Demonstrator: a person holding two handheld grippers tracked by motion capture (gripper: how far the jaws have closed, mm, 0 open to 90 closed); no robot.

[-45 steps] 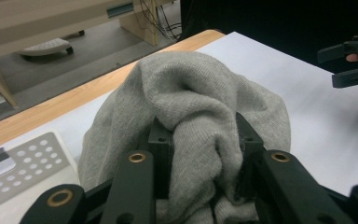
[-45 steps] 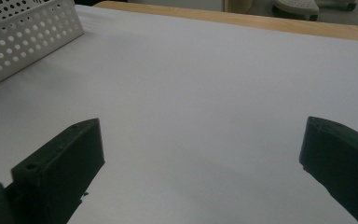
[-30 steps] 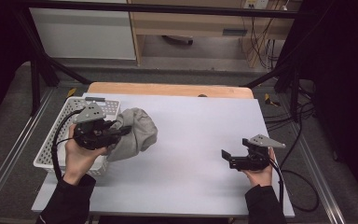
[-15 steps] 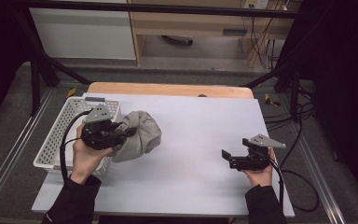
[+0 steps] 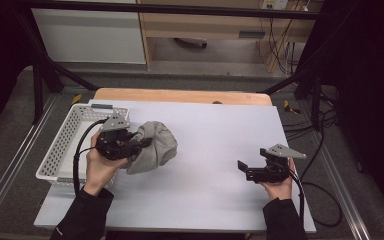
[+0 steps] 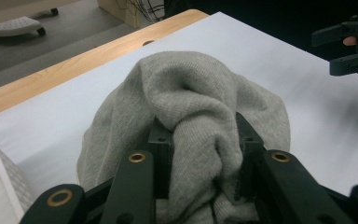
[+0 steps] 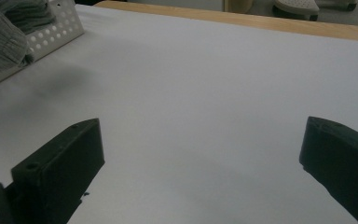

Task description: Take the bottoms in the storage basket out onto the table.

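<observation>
The left hand-held gripper [image 5: 139, 143] is clenched on a grey knitted cloth [image 5: 155, 150]; in the left gripper view its two black jaws press a thick fold of this cloth [image 6: 191, 121] between them. The cloth is bunched into a loose heap and it lies on the white surface [image 5: 215, 140], just beside the white perforated basket [image 5: 60, 150] at the left edge. No label, brand or writing can be read on the cloth, on the basket or on the grippers. The right hand-held gripper [image 5: 244, 169] is released: in the right gripper view its jaws stand wide apart with bare surface [image 7: 205, 102] between them. It is near the right edge of the surface, well apart from the cloth.
</observation>
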